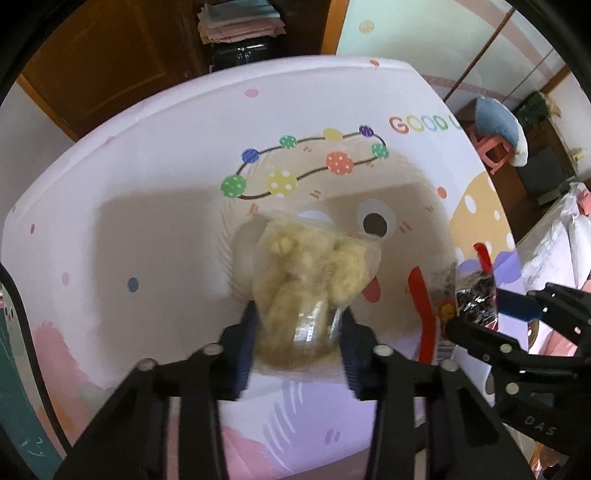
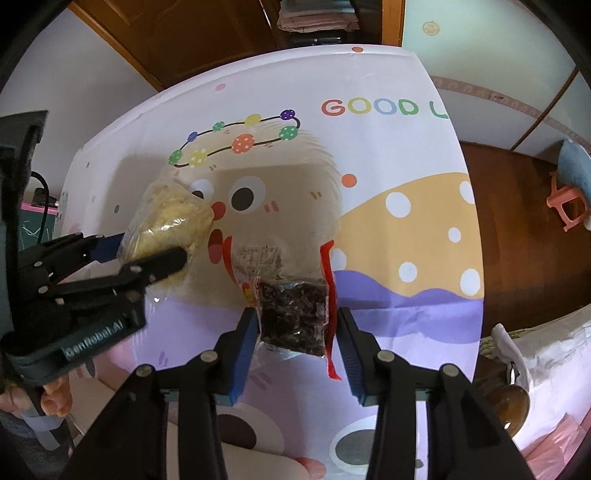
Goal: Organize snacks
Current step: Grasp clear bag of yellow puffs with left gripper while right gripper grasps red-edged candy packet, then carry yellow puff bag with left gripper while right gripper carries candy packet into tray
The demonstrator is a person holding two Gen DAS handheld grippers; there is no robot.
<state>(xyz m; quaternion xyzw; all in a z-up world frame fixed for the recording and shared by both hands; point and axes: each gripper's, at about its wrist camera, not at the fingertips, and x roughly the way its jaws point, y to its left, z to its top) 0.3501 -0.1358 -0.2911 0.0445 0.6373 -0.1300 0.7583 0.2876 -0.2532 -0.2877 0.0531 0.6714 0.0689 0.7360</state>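
Observation:
A clear bag of pale yellow snacks point(image 1: 306, 273) rests on the cartoon-printed table cover point(image 1: 166, 221). My left gripper point(image 1: 299, 332) is shut on the bag's near end, with a blue pad pressed into each side. In the right wrist view the same bag point(image 2: 170, 218) sits between the left gripper's point(image 2: 147, 251) fingers. To its right lies a dark snack packet point(image 2: 295, 314) with red edges. My right gripper point(image 2: 299, 325) is shut on this packet, its pads against both sides. The left wrist view shows the packet point(image 1: 476, 291) in the right gripper point(image 1: 484, 314).
The table cover point(image 2: 406, 110) ends at a far edge and a right edge. Wooden floor point(image 2: 517, 221) lies beyond, with a pink stool point(image 2: 569, 206) and a blue cushion point(image 1: 495, 122). Folded cloths point(image 1: 240, 22) are stacked at the back. A person's hand point(image 2: 55, 398) holds the left gripper.

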